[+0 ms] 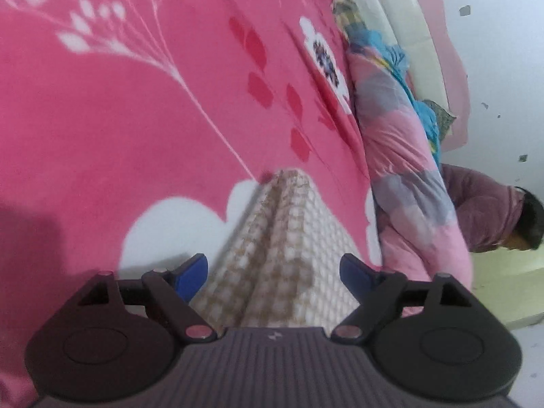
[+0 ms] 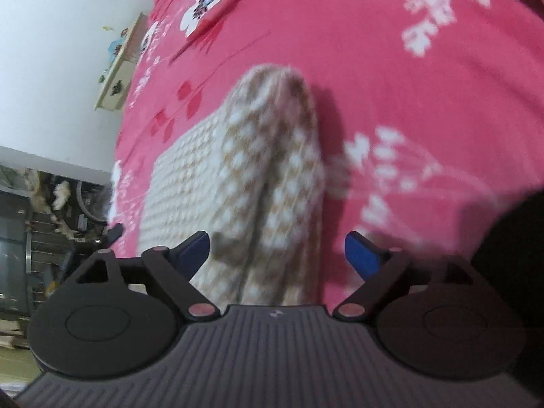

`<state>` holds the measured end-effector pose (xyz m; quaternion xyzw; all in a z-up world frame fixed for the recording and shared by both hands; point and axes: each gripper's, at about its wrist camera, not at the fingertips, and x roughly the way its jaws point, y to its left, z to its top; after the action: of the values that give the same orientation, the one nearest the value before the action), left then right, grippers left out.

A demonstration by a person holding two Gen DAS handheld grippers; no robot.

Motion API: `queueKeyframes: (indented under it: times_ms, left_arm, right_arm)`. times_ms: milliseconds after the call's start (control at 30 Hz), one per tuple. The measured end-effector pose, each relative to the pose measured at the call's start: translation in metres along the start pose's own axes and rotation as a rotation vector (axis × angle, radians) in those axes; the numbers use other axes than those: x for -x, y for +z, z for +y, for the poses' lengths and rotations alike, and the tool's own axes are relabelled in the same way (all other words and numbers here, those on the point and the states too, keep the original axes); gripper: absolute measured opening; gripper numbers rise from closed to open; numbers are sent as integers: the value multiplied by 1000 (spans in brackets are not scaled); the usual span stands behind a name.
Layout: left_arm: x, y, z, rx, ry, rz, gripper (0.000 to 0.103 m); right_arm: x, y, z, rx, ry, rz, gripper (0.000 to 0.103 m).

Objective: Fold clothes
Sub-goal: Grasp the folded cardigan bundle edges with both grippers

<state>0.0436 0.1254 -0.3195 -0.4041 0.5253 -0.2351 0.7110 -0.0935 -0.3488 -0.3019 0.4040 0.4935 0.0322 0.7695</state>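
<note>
A bed (image 1: pixel 102 119) under a pink flowered blanket (image 2: pixel 374 51) fills both views. Along its far edge lies a rolled quilt (image 1: pixel 401 156) against a cream headboard (image 1: pixel 418 51) and white wall (image 1: pixel 503 68) — a person in a mauve top (image 1: pixel 482 210) bends there. The folded beige checked garment (image 2: pixel 272 170) lies on the blanket. The left gripper (image 1: pixel 273 272) and right gripper (image 2: pixel 277 251) stand spread wide, the cloth between their fingers but ungripped — open blanket lies all around it.
</note>
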Motion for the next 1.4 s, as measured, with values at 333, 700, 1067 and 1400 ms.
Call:
queueKeyframes:
  times_ms: [333, 700, 1067, 1400]
  left_arm:
    - [-27, -4, 30, 83, -162, 126, 88]
    - [-35, -10, 29, -3, -169, 272, 88]
    - [-43, -5, 43, 48, -201, 278, 86]
    - [-41, -7, 45, 58, -211, 246, 85]
  right_arm:
    - [-26, 11, -17, -129, 154, 73, 98]
    - [-56, -35, 12, -73, 259, 378, 99]
    - [-6, 22, -12, -93, 153, 150, 96]
    - [0, -27, -2, 41, 90, 58, 102]
